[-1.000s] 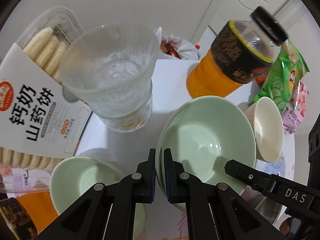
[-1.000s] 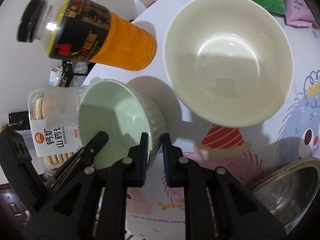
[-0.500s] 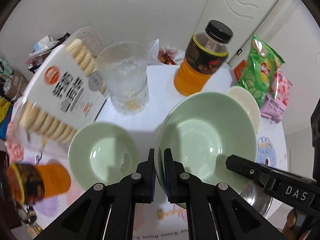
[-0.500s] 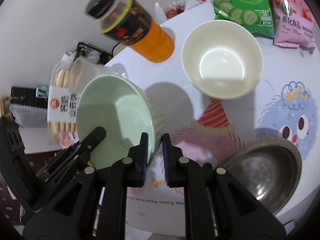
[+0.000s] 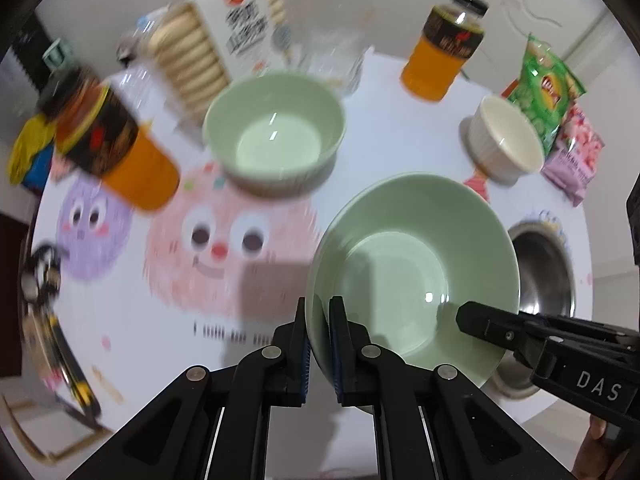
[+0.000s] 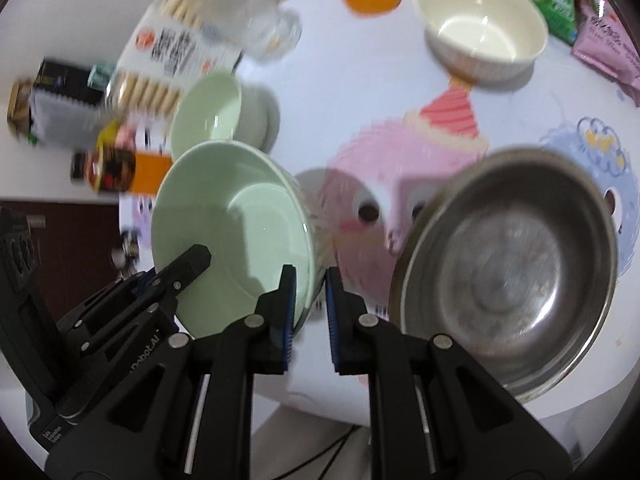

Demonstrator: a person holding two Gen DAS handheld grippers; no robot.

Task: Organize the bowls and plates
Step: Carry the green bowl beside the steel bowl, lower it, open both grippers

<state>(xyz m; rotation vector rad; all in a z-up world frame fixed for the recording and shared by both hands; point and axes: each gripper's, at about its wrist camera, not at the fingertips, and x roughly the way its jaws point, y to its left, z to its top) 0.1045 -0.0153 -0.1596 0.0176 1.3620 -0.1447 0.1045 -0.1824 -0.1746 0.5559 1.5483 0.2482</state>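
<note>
Gripping opposite rim edges of one wide pale-green ceramic bowl (image 5: 416,276), the left gripper (image 5: 319,344) and right gripper (image 6: 310,314) each pinch it between their fingers — raised above the cartoon-printed surface (image 5: 192,304), beside a steel bowl (image 6: 516,280), smaller green bowl (image 5: 276,132) and cream ribbed bowl (image 6: 480,24) beyond.

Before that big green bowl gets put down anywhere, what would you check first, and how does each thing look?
1. Left gripper clamped on the large green bowl's rim: ok.
2. Right gripper clamped on the opposite rim: ok.
3. Bowl level: not ok, it tilts.
4. Steel bowl empty: ok.
5. Small green bowl empty and upright: ok.
6. Height above the table: cannot tell.
</note>
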